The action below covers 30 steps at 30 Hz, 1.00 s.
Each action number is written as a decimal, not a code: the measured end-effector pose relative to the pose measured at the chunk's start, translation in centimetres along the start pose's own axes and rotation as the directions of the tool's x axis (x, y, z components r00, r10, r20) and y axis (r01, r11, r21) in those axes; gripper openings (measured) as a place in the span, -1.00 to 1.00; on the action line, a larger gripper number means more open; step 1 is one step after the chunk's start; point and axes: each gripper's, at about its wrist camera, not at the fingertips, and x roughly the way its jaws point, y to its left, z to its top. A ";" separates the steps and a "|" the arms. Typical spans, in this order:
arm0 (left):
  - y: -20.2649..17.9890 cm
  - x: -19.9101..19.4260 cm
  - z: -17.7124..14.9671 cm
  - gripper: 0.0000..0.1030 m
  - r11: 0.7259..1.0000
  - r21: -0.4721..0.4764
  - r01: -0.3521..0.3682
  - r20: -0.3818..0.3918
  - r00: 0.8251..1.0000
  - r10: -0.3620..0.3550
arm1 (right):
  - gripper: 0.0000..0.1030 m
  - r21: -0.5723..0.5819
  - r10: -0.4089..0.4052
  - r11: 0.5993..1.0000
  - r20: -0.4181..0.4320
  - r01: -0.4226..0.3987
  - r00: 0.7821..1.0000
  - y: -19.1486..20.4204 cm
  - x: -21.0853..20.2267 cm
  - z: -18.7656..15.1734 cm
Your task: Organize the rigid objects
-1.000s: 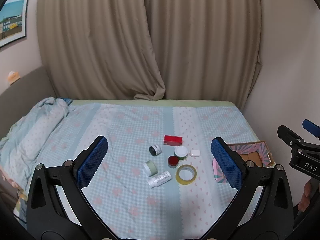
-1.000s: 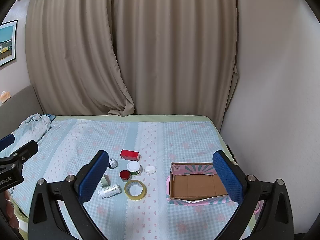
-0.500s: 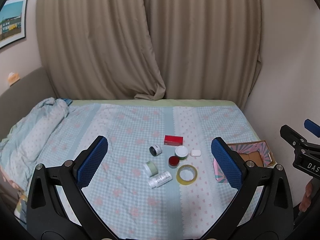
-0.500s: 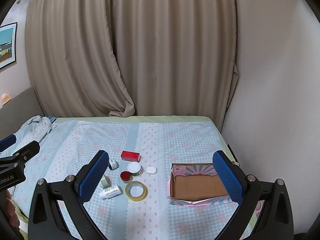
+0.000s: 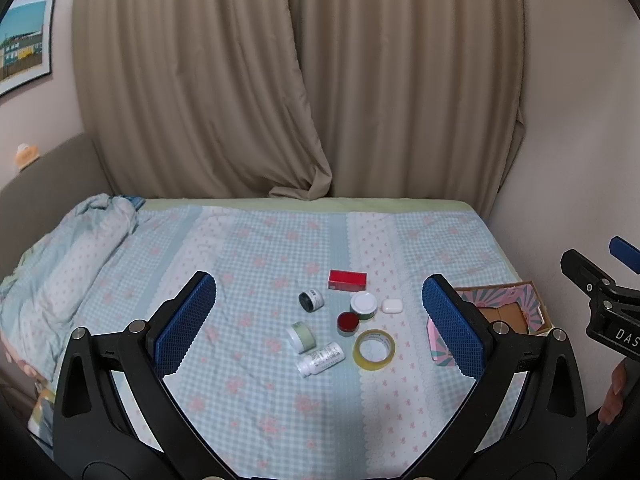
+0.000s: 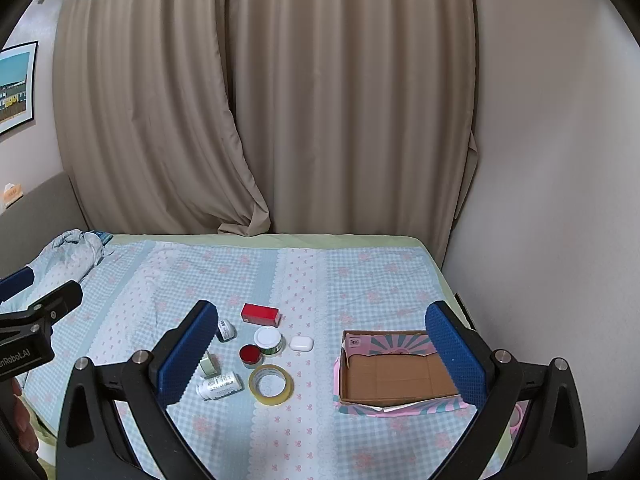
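Several small objects lie grouped on the bed: a red box [image 5: 347, 279], a dark-lidded jar [image 5: 311, 300], a white-lidded jar [image 5: 363, 305], a white earbud case [image 5: 391, 306], a red-lidded jar [image 5: 347, 322], a pale green jar [image 5: 302, 336], a white pill bottle [image 5: 320, 359] on its side and a yellow tape roll [image 5: 374, 349]. An open cardboard box [image 6: 396, 372] with pink sides sits to their right. My left gripper [image 5: 320, 324] is open and empty, held above the group. My right gripper [image 6: 320, 356] is open and empty, between the group and the box.
The bed [image 5: 248, 248] has a blue checked sheet with pink flowers. A bunched blanket [image 5: 68, 252] lies at its left. Beige curtains [image 5: 300, 80] hang behind it. A wall [image 6: 552, 200] runs close along the right side.
Both views have shifted slightly; the objects sit a touch higher in the frames. Nothing on the bed has moved and both grippers stay open.
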 end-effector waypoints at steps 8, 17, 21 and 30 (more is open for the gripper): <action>0.3 0.2 -0.2 0.99 1.000 -0.006 0.000 -0.005 1.000 0.000 | 1.00 -0.003 0.007 1.000 0.003 -0.007 1.000 0.3 -0.2 0.0; 0.2 0.2 -0.3 0.99 1.000 -0.013 -0.005 -0.019 1.000 0.005 | 1.00 -0.006 0.021 1.000 0.003 -0.021 1.000 0.1 0.0 -0.1; 0.7 0.2 -0.2 0.99 1.000 -0.020 -0.012 -0.036 0.999 0.012 | 1.00 -0.007 0.037 0.999 -0.001 -0.037 0.999 0.1 0.1 0.0; 3.8 3.6 -1.1 0.99 1.000 -0.008 0.008 -0.137 0.991 -0.009 | 1.00 -0.002 0.090 0.996 -0.031 -0.090 0.995 0.8 2.4 -1.2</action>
